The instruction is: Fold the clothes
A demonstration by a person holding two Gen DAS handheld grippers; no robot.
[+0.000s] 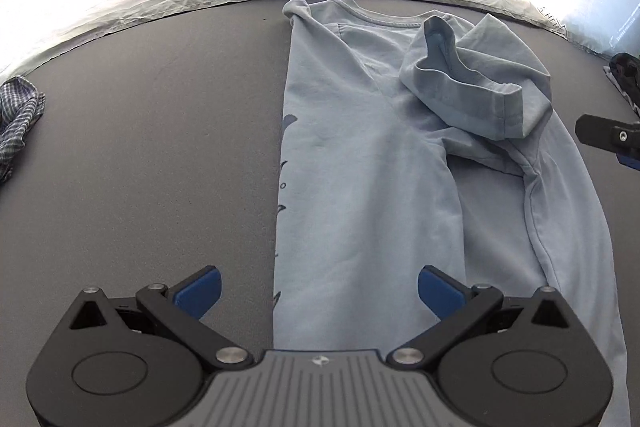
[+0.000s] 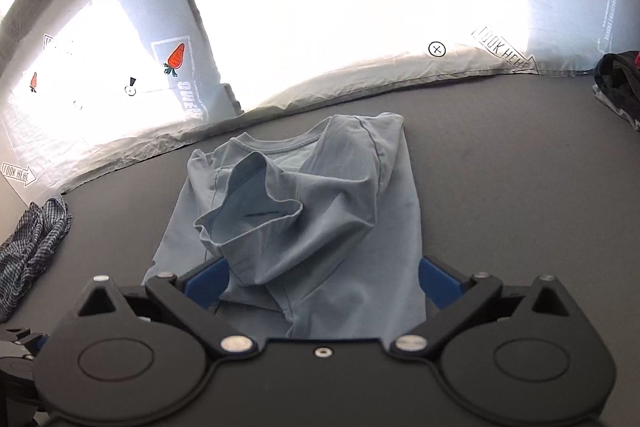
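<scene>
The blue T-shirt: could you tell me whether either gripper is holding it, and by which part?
Nothing is held. The left gripper and the right gripper both stand open above the T-shirt, their pads clear of the cloth.

Shirt [image 1: 360, 187] hem hidden behind left tool [image 1: 319, 291], checked cloth [image 1: 16, 119] cut by left edge, dark garment [image 2: 620, 83] cut at right edge, wall lettering blown out.
</scene>
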